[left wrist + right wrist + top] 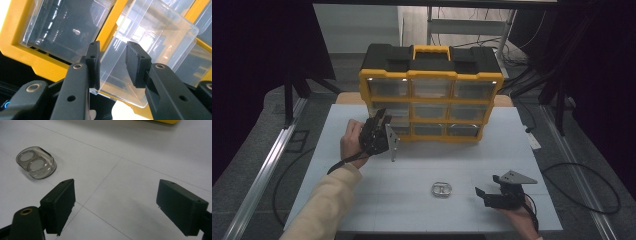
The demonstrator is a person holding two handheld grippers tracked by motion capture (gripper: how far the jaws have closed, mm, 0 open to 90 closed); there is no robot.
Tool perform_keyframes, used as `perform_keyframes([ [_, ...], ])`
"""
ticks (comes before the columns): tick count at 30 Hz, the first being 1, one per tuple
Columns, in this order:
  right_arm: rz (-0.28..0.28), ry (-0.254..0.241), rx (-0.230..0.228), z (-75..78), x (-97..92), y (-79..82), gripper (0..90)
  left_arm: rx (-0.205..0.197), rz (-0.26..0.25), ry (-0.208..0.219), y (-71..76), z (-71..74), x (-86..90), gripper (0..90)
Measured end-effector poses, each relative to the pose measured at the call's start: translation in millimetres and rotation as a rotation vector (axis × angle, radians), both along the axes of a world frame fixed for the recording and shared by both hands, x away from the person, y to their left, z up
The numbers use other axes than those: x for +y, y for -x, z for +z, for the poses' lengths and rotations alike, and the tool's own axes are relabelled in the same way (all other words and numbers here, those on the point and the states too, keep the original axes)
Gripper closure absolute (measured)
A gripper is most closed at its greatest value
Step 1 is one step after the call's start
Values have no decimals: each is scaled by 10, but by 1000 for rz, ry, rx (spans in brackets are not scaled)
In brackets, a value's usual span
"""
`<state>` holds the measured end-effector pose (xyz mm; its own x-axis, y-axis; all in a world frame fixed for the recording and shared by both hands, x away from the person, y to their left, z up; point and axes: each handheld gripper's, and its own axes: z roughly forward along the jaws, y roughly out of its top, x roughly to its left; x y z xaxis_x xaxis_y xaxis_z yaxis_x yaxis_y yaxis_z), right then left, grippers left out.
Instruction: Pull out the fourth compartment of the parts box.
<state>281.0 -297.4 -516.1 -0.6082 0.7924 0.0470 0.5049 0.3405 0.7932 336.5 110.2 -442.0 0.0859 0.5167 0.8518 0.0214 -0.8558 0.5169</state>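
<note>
High view: yellow drawer organiser (430,95) at the table's (362,210) far side, left claw (379,131) at its lower-left drawers, right claw (492,195) resting low with the small clear case (442,189) just to its left. Left gripper view: clear drawer (140,57) tilted part-way out, its front lip between the pads (93,62), which look pinched on it, likely to draw it open. Right gripper view: pads (60,202) spread wide and empty, the case ahead and left, probably next to be picked up.

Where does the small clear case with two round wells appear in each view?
High view: the clear case lies on the white table, centre front, left of the right gripper.
Left gripper view: not in it.
Right gripper view: upper left, beyond the left jaw.
Shared landmark: the yellow drawer organizer.
</note>
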Motion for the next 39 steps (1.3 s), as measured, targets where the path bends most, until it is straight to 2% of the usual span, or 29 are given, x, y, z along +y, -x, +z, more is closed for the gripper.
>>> perform_keyframes([
  [39,1,-10,-4,6,-5,9,164,-1,-3,10,125,3,-7,651],
])
